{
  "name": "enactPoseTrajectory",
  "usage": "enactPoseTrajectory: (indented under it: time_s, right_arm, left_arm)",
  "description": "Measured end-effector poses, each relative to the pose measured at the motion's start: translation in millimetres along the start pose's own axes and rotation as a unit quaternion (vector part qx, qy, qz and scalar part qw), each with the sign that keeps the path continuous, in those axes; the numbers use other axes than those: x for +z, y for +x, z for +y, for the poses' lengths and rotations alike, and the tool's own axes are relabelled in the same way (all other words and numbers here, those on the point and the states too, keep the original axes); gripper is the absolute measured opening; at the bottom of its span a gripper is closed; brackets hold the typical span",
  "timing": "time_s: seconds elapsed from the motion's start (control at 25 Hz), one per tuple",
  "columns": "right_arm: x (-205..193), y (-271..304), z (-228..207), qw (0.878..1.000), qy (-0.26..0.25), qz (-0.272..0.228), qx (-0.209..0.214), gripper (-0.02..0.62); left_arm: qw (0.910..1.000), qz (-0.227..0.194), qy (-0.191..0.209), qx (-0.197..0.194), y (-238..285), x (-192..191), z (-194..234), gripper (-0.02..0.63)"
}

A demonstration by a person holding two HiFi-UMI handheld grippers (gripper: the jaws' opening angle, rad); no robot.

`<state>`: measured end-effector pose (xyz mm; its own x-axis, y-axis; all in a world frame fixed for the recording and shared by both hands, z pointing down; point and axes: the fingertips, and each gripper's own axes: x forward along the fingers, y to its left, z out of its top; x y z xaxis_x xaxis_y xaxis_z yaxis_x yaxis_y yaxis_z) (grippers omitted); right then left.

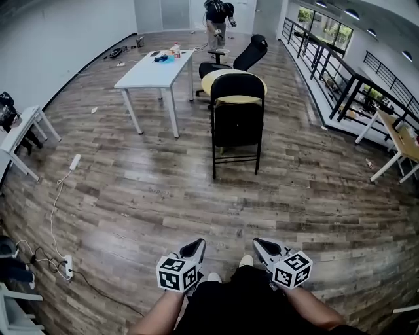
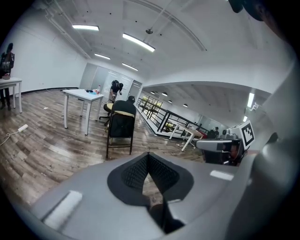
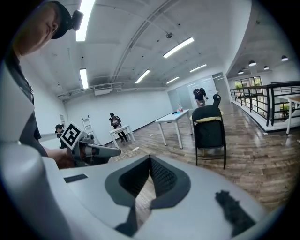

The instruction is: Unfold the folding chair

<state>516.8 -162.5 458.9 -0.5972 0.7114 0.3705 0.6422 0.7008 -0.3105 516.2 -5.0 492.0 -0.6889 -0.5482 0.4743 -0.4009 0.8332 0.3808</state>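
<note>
Materials and finishes
The floor (image 1: 163, 190) is glossy wood plank. The folding chair (image 1: 237, 121) has thin black metal legs and matt black padding. The table (image 1: 154, 70) is smooth white. The left tongs (image 2: 148, 154) and right tongs (image 3: 150, 159) are matt grey plastic.

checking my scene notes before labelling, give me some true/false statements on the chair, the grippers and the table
1. The folding chair stands folded on the wooden floor, ahead of both grippers. True.
2. The left gripper grips the chair's backrest. False: it is shut on nothing, well short of the chair.
3. The right gripper has its jaws shut. True.
4. The white table is right of the chair in the head view. False: it stands to the chair's left.
5. A person stands at the far end of the room. True.
</note>
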Motion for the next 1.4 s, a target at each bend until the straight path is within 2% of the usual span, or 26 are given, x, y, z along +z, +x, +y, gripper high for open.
enactPoseTrajectory:
  time_s: [0.28,0.44,0.76,0.92,1.12,1.4]
  right_arm:
    - [2.5,23.0,12.1,1.000,0.005,0.003,0.030,0.003]
    - [3.7,41.6,19.0,0.998,0.017,0.007,0.056,0.003]
    - [12.1,91.0,39.1,0.993,0.006,0.025,0.113,0.003]
    - [11.9,108.3,42.0,0.992,0.009,0.034,0.123,0.003]
    - [11.8,121.5,34.5,0.992,0.015,0.040,0.115,0.003]
    - [17.5,137.6,7.0,0.995,0.023,0.052,0.084,0.003]
  left_arm:
    - [0.9997,-0.008,-0.007,0.023,-13.0,3.8,13.2,0.008]
    - [0.9981,-0.024,-0.010,0.056,-30.5,7.2,28.7,0.008]
    - [0.9912,-0.022,-0.058,0.117,-57.1,-8.3,74.3,0.008]
    - [0.9912,-0.014,-0.059,0.117,-54.8,-8.7,83.7,0.008]
    - [0.9907,-0.004,-0.097,0.095,-34.7,-3.3,98.5,0.008]
    - [0.9942,-0.007,-0.068,0.083,-6.0,24.1,114.6,0.008]
